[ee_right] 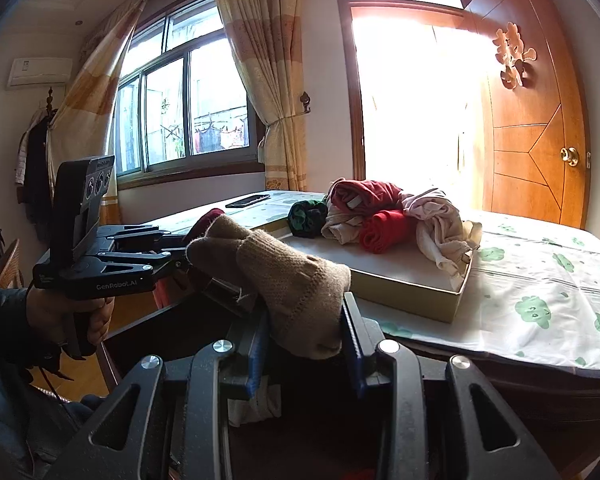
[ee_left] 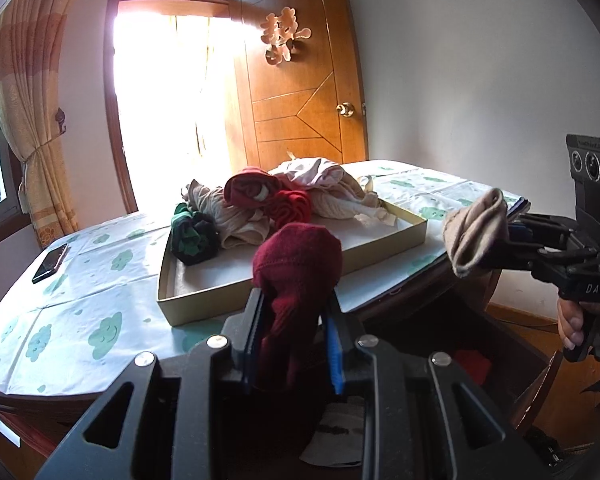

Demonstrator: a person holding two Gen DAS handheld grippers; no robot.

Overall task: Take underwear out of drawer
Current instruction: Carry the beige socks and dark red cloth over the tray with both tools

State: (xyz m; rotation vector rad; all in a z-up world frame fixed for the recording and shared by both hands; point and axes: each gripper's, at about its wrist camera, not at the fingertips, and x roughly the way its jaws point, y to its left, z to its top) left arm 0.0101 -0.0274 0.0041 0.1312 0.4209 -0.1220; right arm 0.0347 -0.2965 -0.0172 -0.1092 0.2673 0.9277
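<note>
My left gripper (ee_left: 296, 320) is shut on a dark red knitted garment (ee_left: 296, 264) and holds it above the open drawer (ee_left: 440, 320), near the table's front edge. My right gripper (ee_right: 306, 332) is shut on a beige knitted garment (ee_right: 276, 272), also above the drawer (ee_right: 172, 328). In the left wrist view the right gripper (ee_left: 512, 236) with the beige garment (ee_left: 476, 232) is at the right. In the right wrist view the left gripper (ee_right: 180, 252) is at the left, with the red garment (ee_right: 204, 220) partly hidden.
A shallow gold-rimmed box (ee_left: 380, 248) on the table holds a pile of clothes (ee_left: 268, 204): red, green, beige and pink pieces. A phone (ee_left: 50, 262) lies on the cloud-patterned tablecloth (ee_left: 80, 320). A wooden door (ee_left: 300, 92) and a curtained window (ee_right: 180, 108) stand behind.
</note>
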